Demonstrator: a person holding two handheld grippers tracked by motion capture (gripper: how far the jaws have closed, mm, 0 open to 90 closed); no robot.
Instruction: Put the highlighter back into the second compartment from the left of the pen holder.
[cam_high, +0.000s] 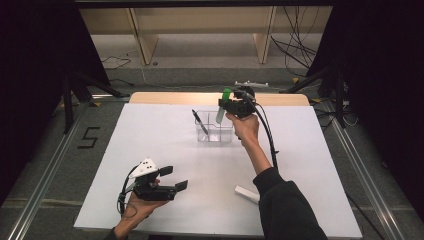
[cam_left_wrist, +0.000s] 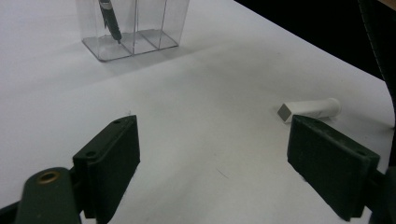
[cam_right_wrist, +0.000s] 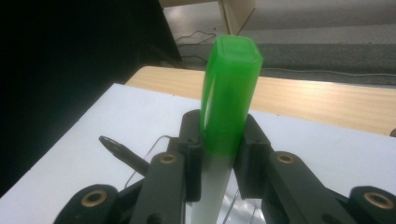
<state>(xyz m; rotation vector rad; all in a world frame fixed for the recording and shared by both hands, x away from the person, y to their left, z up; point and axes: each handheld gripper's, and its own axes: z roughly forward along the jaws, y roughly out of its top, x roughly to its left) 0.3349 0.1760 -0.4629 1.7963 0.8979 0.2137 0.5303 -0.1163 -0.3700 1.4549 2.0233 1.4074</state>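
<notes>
- The right tool (cam_high: 226, 106) pinches a white marker with a bright green cap (cam_high: 223, 107); in the right gripper view its two black jaws press on the marker's sides just where the cap (cam_right_wrist: 229, 98) meets the white barrel, and the marker stands nearly upright, cap up.
- The marker hangs over the clear plastic organiser box with dividers (cam_high: 215, 134), which stands toward the far middle of the white tabletop (cam_high: 150, 140); its lower end appears to be at or just inside the box's right-hand part, though which compartment cannot be told.
- A black pen (cam_high: 200, 122) already leans in the box's left compartment, its tip up and to the left.
- The step in hand looks like dropping the marker into the box.
- The next move calls for lowering it straight down between the dividers, keeping it upright, then spreading the jaws once it is seated.
- The left tool (cam_high: 172, 177) rests low near the front left of the tabletop, jaws spread wide with nothing between them.
- A white marker without a coloured cap (cam_left_wrist: 310, 108) lies flat near the front right, likely the next one to collect.
</notes>
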